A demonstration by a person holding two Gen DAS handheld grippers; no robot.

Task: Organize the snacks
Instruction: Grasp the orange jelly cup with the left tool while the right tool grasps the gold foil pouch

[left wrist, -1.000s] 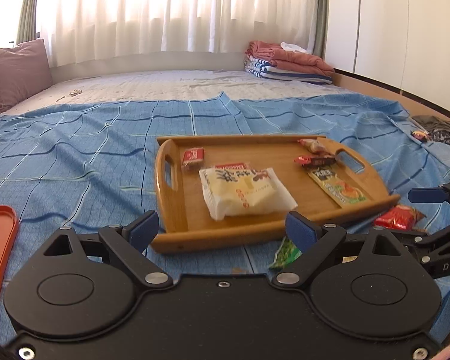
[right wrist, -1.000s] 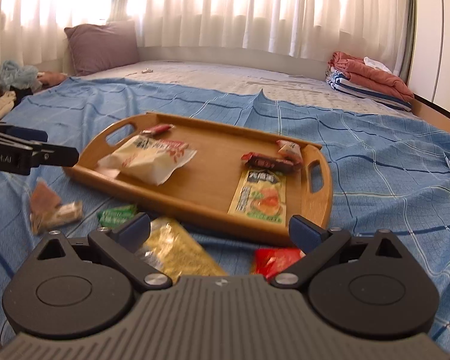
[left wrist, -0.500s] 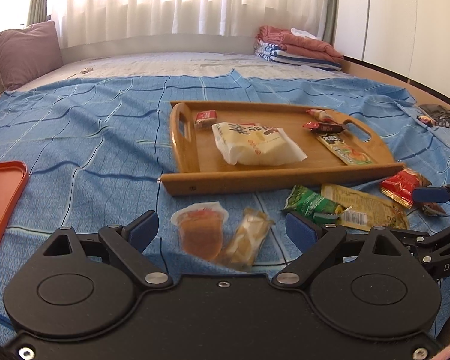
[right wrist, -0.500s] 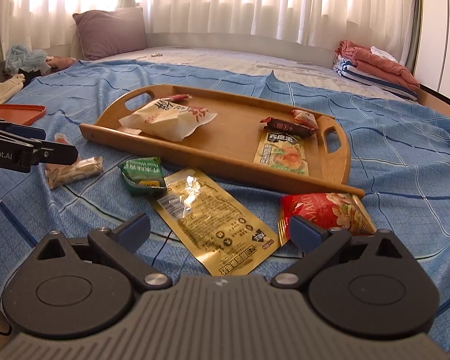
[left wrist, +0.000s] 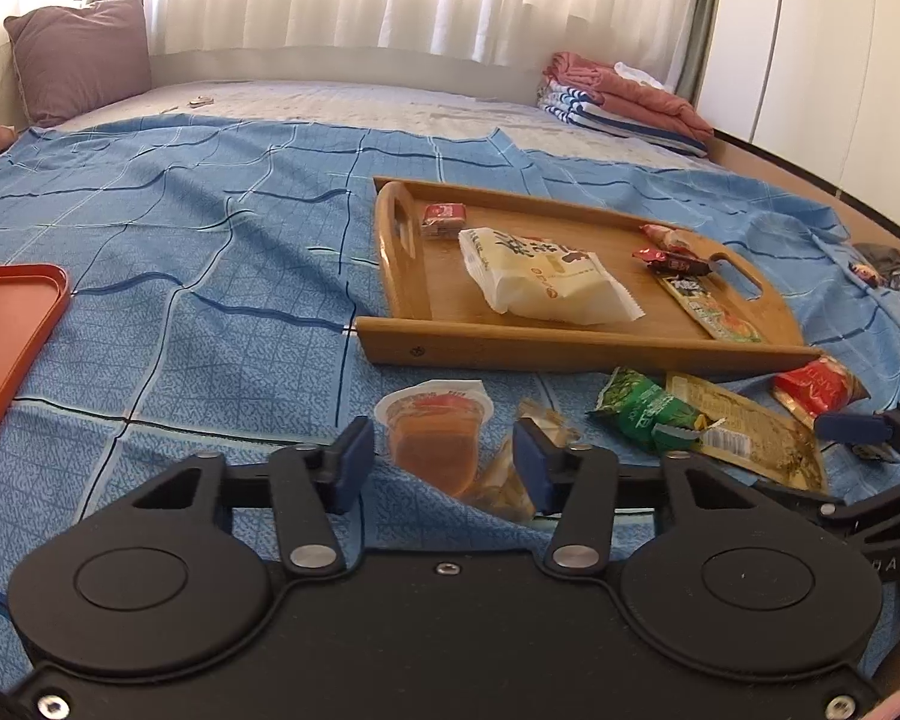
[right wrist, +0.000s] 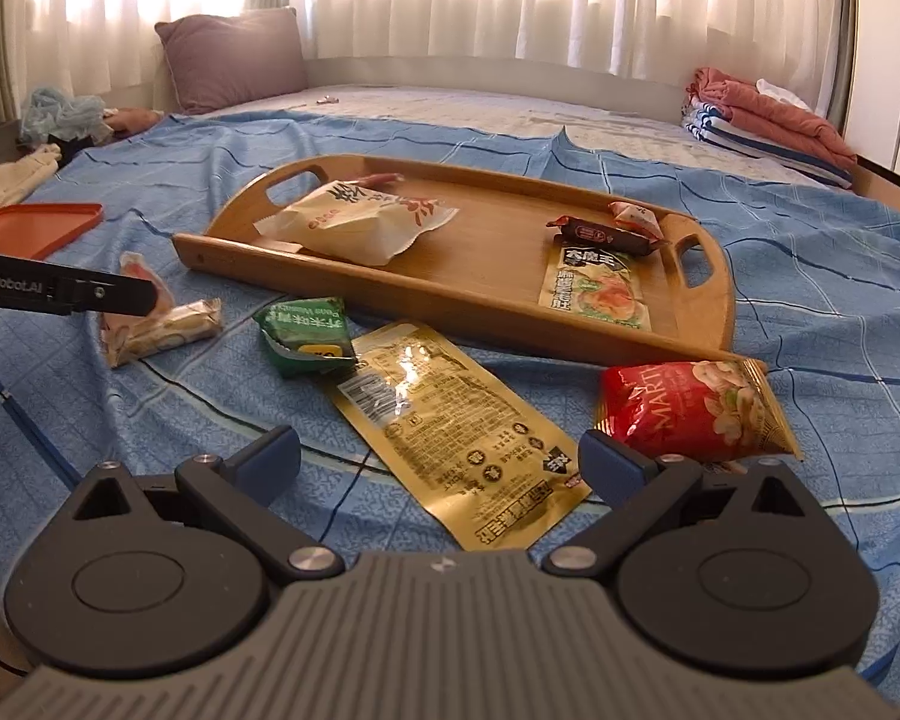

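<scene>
On the blue bedspread (left wrist: 210, 324) before the wooden tray (left wrist: 510, 351), the jelly cup (left wrist: 435, 438) sits between the left tongs (left wrist: 444, 462), just narrowed but not yet gripping (right tongs (right wrist: 438, 468) gape over the gold pouch (right wrist: 444, 420)).

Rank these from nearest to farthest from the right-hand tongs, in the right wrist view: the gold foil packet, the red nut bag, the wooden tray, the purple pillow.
1. Gold foil packet, lying between the right tongs' open tips.
2. Red nut bag, just beyond the right tip; nearly as close.
3. Wooden tray, mid-bed behind both.
4. Purple pillow, far left by the curtains.
</scene>
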